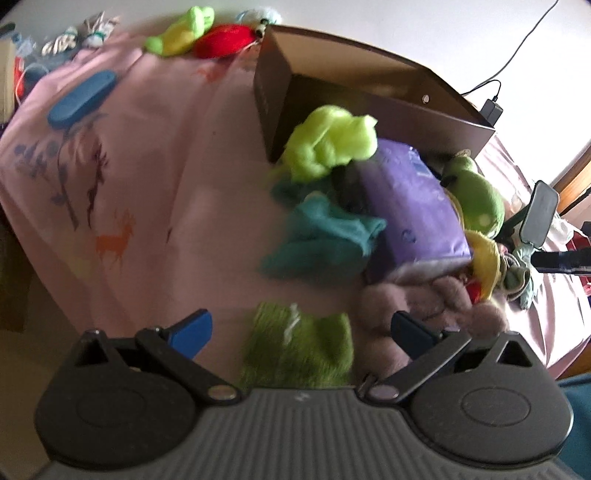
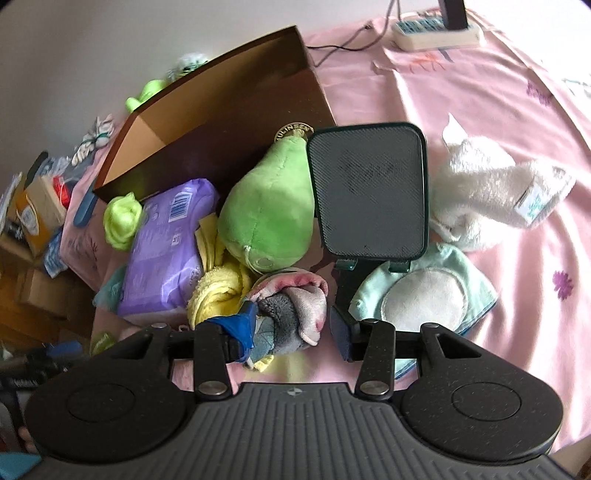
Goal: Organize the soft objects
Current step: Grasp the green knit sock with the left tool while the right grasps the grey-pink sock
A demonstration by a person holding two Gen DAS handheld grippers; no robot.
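Note:
Soft things lie heaped on a pink sheet beside an open brown box. My left gripper is open, its jaws either side of a fuzzy olive-green cloth; a mauve plush touches its right finger. Ahead lie a teal cloth, a lime cloth and a purple pack. My right gripper is open around a pink-grey rolled cloth. Behind it are a green pear plush, a yellow cloth and the purple pack.
A dark phone stand rises just right of the pear. A pale mint pad and a white towel lie to the right. A power strip sits at the back. Lime and red plushes and a blue case lie far left.

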